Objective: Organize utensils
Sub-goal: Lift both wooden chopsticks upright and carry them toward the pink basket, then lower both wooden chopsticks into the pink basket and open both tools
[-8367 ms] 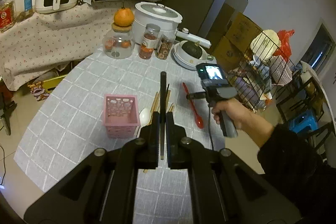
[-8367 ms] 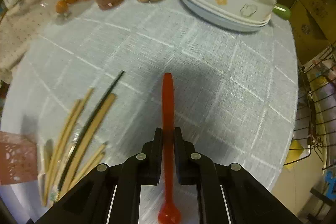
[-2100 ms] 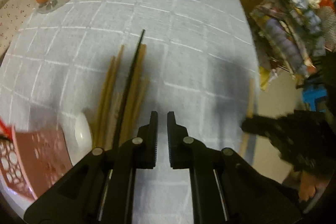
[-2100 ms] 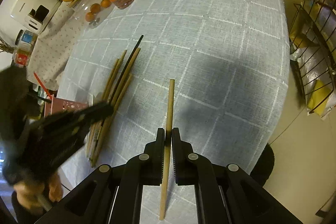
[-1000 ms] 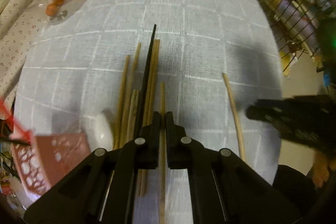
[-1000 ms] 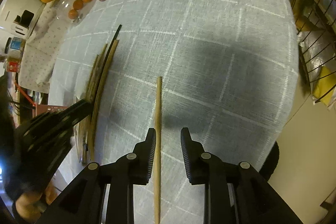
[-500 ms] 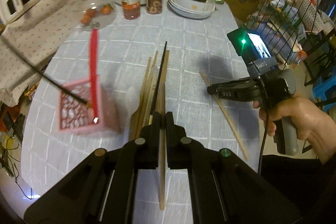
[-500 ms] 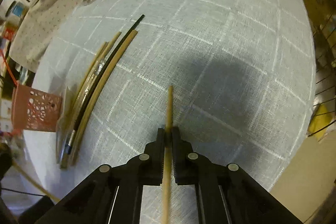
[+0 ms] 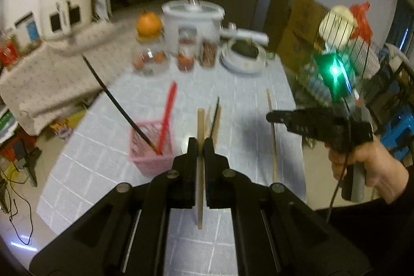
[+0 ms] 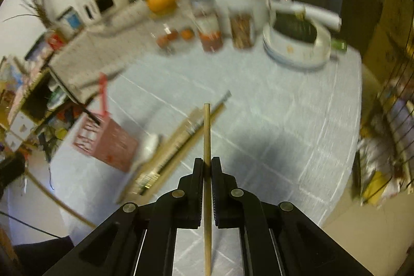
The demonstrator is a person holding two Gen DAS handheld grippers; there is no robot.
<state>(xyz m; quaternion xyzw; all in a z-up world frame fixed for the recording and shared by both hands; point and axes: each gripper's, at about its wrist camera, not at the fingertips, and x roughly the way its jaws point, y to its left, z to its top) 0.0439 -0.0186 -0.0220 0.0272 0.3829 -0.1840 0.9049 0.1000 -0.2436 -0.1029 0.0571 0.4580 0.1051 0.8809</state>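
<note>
Far left of table (image 9: 245, 100): pink basket (image 9: 152, 146) standing upright, red spoon (image 9: 167, 115) and black chopstick (image 9: 116, 100) inside, handles leaning up and out, black one tilted further left. Just right of basket: loose bundle of chopsticks (image 10: 178, 144) flat on the checked cloth, long axes running away from the camera, white spoon (image 10: 148, 145) alongside. Left gripper (image 9: 201, 146) closed on a pale wooden chopstick (image 9: 200, 162), long axis in line with the fingers, tip pointing forward, raised above the bundle. Compared with 0.5 s ago: same grasp, camera higher, basket nearer centre. Further right: right gripper (image 10: 207, 167) clamped on a second wooden chopstick (image 10: 207, 172), plain round stick, light tan, axis along the fingers, clear of the cloth; 1.0 s ago those fingers stood apart around it on the table. In left view, right gripper (image 9: 274, 118) over the table's right side, that stick (image 9: 271, 131) crossing under it. Both views motion-blurred.
</note>
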